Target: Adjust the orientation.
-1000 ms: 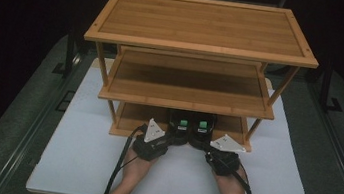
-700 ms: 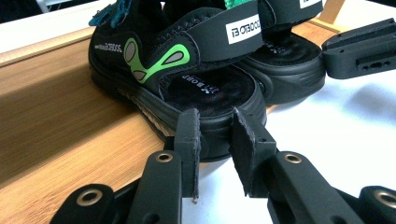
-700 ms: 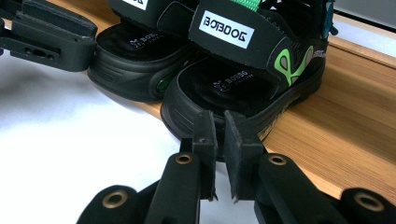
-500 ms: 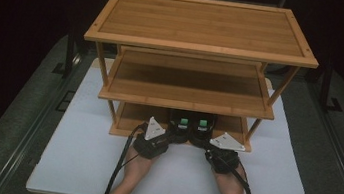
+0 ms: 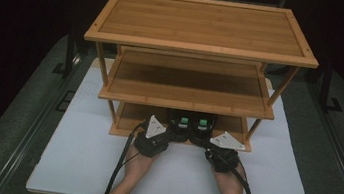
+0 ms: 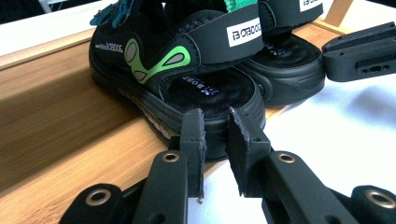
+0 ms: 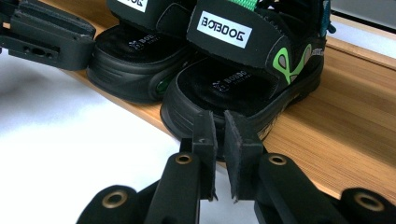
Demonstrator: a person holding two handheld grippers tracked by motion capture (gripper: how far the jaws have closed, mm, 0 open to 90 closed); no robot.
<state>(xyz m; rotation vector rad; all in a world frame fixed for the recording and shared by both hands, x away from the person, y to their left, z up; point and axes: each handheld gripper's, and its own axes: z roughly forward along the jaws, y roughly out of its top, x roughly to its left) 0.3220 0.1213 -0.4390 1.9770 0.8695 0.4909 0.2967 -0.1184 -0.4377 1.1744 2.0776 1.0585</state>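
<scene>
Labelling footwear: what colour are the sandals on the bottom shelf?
Black sandals with green side markings and white logo tabs; clearest in the left gripper view.

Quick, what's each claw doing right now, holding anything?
Left claw: shut on the heel rim of the left sandal.
Right claw: shut on the heel rim of the right sandal.

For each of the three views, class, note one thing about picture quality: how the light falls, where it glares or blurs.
High view: the room behind the shelf rack is black, and the white table is evenly lit. Left gripper view: the table blows out to white glare at right, while the left sandal is sharp. Right gripper view: the right sandal is crisp, and the nearest gripper parts along the bottom edge look slightly soft.
</scene>
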